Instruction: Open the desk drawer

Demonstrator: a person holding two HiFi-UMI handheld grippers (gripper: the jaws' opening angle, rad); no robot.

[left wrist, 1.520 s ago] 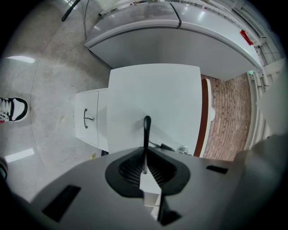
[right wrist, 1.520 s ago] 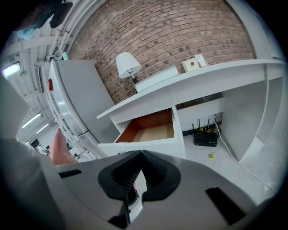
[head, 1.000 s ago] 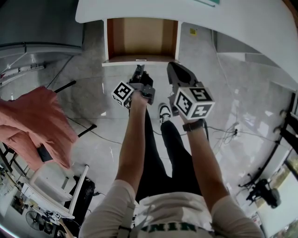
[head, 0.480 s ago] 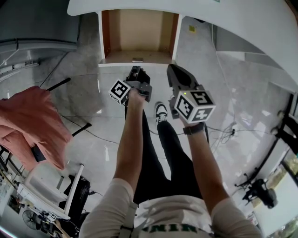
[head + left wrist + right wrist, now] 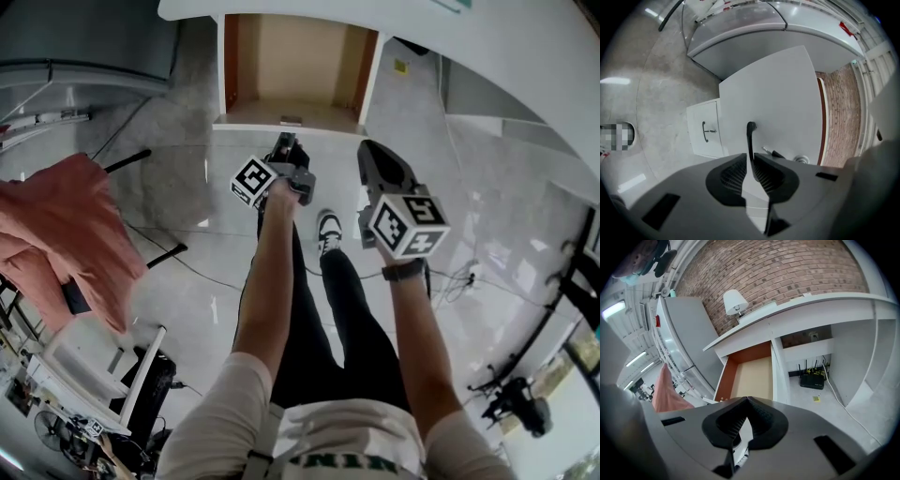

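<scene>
Because we count outward from the hands, we enter the left gripper (image 5: pixel 751 157) first. Its jaws are a sliver apart and have just been opening. The thin black handle (image 5: pixel 750 138) stands in the slot at their tips, lying against one jaw and, as we judge it, no longer pinched.

Right gripper (image 5: pixel 747 400): tips pressed together on nothing, held beside its partner and short of the desk (image 5: pixel 487 47).

Drawer (image 5: pixel 295 66): we find it pulled well out from under the white desk top. Its tan floor is bare and its side walls are reddish-brown. The white front faces us, with the handle at its middle.

Handling, as we judge it: stiff board, empty and so light, sliding straight in and out. We take it only by that handle, a rigid, narrow, smooth bar. We grip it square at the centre so the front does not skew.

Beyond: pink cloth (image 5: pixel 56 234) at the left, lamp (image 5: pixel 732 300) on the desk, brick wall (image 5: pixel 787 268) behind.
</scene>
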